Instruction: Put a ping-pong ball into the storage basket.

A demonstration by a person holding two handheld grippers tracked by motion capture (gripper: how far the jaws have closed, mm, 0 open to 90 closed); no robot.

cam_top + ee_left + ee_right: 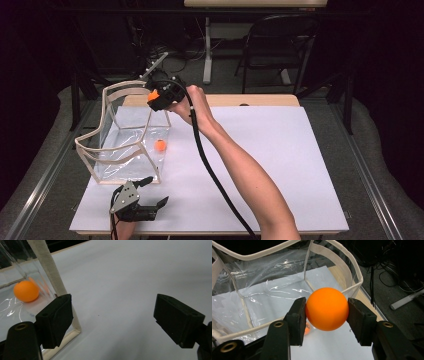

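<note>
1. While I watch the high view, right gripper (154, 96) sits above the clear bag's (120, 150) rim, jaws clamped on an orange ball (327, 309).
2. Second orange ball (160, 145) lies on the bag floor.
3. Left gripper (156, 192) rests low on the white sheet (280, 165) just beside the bag's near corner, jaws spread wide, nothing held.

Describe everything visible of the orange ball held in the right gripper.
The orange ball is plain, smooth, matt and round, plastic by its look, with no marking. The right gripper clamps it, one black jaw pressing on each side. In the high view it hangs above the rim of the clear bag, over the far right corner of the bag's open top, touching nothing but the jaws. A second orange ball lies on the bag's floor below.
</note>
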